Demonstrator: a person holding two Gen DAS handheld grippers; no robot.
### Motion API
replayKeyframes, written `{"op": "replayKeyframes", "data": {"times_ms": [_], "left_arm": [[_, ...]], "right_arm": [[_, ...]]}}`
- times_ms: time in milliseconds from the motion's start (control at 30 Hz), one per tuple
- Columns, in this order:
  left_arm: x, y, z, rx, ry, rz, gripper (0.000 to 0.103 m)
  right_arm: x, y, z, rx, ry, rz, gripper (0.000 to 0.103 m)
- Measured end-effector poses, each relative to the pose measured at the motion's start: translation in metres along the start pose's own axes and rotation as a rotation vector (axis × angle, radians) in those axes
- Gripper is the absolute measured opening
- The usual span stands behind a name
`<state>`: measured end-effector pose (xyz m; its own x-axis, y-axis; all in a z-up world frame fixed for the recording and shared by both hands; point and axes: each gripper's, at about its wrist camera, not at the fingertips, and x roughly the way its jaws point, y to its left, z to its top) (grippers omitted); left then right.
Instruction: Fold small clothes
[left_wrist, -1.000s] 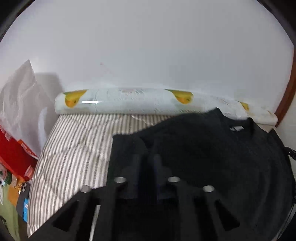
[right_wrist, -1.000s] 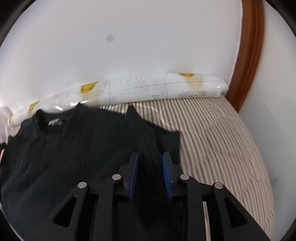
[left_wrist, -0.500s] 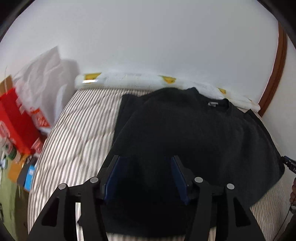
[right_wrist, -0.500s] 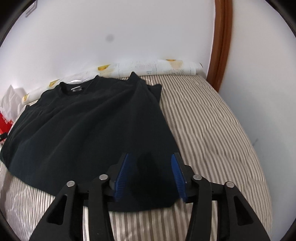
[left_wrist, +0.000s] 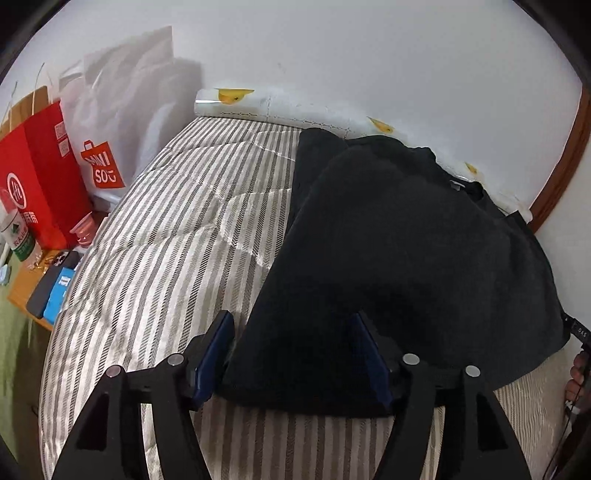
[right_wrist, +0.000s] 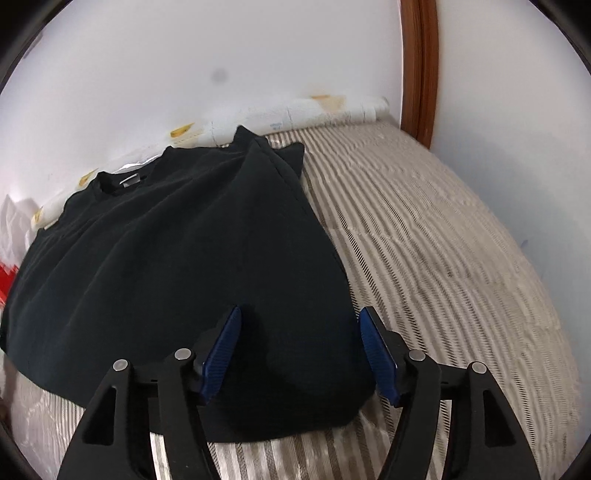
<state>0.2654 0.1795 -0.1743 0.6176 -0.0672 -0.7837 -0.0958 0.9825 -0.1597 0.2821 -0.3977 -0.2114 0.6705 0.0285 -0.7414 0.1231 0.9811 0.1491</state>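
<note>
A black T-shirt (left_wrist: 399, 236) lies spread on the striped mattress (left_wrist: 155, 236), collar toward the wall, its sleeves folded in. My left gripper (left_wrist: 291, 325) hangs over the shirt's near left hem corner, its jaws opening; the cloth lies between the blue pads (left_wrist: 218, 347) but they do not press it. In the right wrist view the same T-shirt (right_wrist: 177, 236) fills the left half. My right gripper (right_wrist: 300, 321) is over the near right hem corner, jaws also opening, pads (right_wrist: 373, 347) apart from the cloth.
A rolled printed sheet (left_wrist: 280, 107) lies along the white wall. Red and white shopping bags (left_wrist: 48, 162), a cup and phones (left_wrist: 51, 280) sit left of the mattress. A wooden door frame (right_wrist: 417, 66) stands at the far right. A hand (left_wrist: 576, 376) shows at the right edge.
Both grippers pulled back from the sleeve area to the shirt's near hem and went from shut on the cloth to open, letting it go. The shirt now lies flat.
</note>
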Motion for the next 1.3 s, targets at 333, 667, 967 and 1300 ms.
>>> {"op": "replayKeyframes", "data": {"times_ms": [333,667,967,1300], "left_arm": [[-0.014,-0.017,-0.008,0.064,-0.052,-0.003,0.018],[-0.072,-0.009,-0.060,0.024,-0.049,-0.053,0.017],[-0.115,-0.010,-0.123,0.004,-0.042,-0.067,0.020],[-0.145,0.006,-0.144,-0.072,-0.041,-0.065,0.048]], "right_arm": [[-0.018,0.009,-0.004,-0.053,-0.002,0.098,0.017],[-0.078,-0.007,-0.041,-0.071,-0.022,0.139,0.016],[-0.119,-0.016,-0.092,-0.139,-0.020,0.048,0.019],[-0.163,0.017,-0.074,-0.206,-0.137,-0.005,0.030]]}}
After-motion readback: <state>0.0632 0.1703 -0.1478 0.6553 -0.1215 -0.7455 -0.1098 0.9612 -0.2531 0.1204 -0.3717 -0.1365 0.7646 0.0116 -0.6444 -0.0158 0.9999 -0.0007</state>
